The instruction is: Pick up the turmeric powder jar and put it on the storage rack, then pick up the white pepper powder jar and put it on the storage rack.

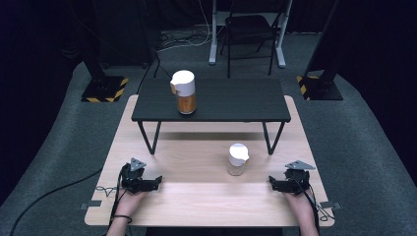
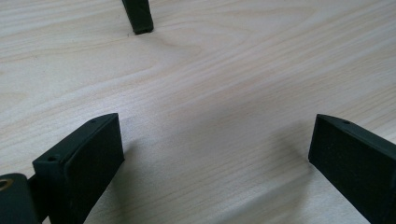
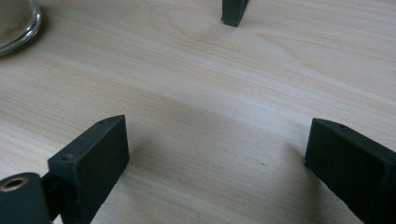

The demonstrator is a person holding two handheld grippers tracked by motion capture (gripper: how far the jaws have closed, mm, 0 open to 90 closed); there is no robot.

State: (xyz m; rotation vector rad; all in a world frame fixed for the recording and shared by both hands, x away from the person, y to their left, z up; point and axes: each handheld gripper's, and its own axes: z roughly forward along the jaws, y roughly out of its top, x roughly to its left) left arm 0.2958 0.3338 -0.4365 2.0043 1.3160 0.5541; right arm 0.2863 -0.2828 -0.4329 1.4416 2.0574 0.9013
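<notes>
Along the lower left of the high view, the left tool point(image 1: 158, 182) rests on the light wooden tabletop point(image 1: 196, 199), held by a hand point(image 1: 129, 199) entering from the bottom edge. Its jaws stand wide apart with nothing between them; the left gripper view shows bare wood grain between the two black pads point(image 2: 86, 161) and one foot of the black stand point(image 2: 138, 16) at the upper edge. This reads as a neutral ready posture, low and open.

At upper centre-left, a tall jar with a white cap and orange-brown contents point(image 1: 184, 92) stands upright on the small black raised shelf point(image 1: 236, 101), well apart from both tools.

Right of centre, a short clear glass jar with a white spouted lid point(image 1: 237, 159) stands upright on the tabletop, in front of the shelf. It lies nearer the right tool point(image 1: 271, 183), up and to the left of that tool, not touching; its glass base point(image 3: 16, 21) appears at the upper left of the right gripper view.

The right tool is likewise spread open and empty, resting on the tabletop at lower right.
</notes>
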